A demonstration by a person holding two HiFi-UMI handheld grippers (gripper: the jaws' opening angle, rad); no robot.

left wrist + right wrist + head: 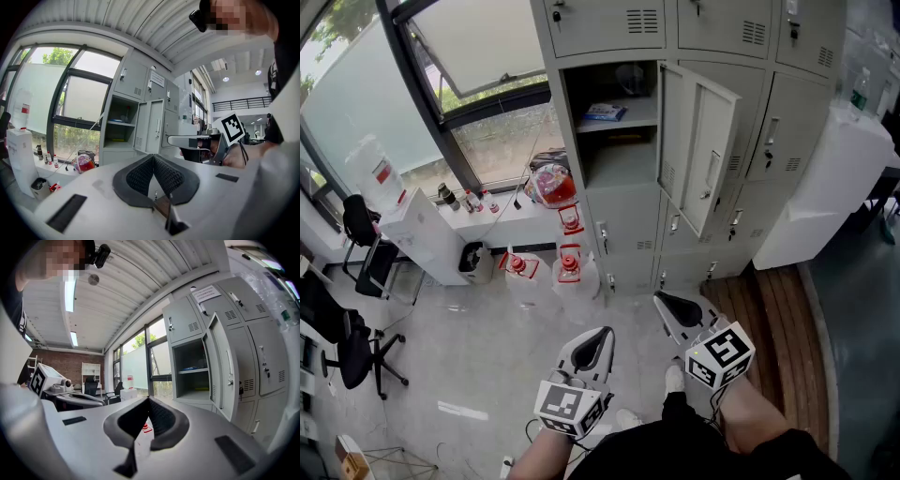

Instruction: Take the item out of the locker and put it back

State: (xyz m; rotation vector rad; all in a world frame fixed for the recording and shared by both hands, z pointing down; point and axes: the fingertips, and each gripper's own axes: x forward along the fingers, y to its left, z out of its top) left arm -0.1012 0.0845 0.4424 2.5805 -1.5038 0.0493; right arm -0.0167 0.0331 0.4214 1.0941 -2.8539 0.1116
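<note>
The grey locker stands with its door swung open to the right. A flat blue item lies on its upper shelf, and something yellow lies just below that shelf. Both grippers hang low in front of the person, well short of the locker. My left gripper is shut with nothing in it. My right gripper is also shut and empty. The open locker shows beyond my left gripper. The blue item shows past my right gripper.
Water jugs with red caps stand on the floor before the lockers, beside a red bag on the window ledge. A white box and office chairs are at the left. A wooden platform and a white cabinet are at the right.
</note>
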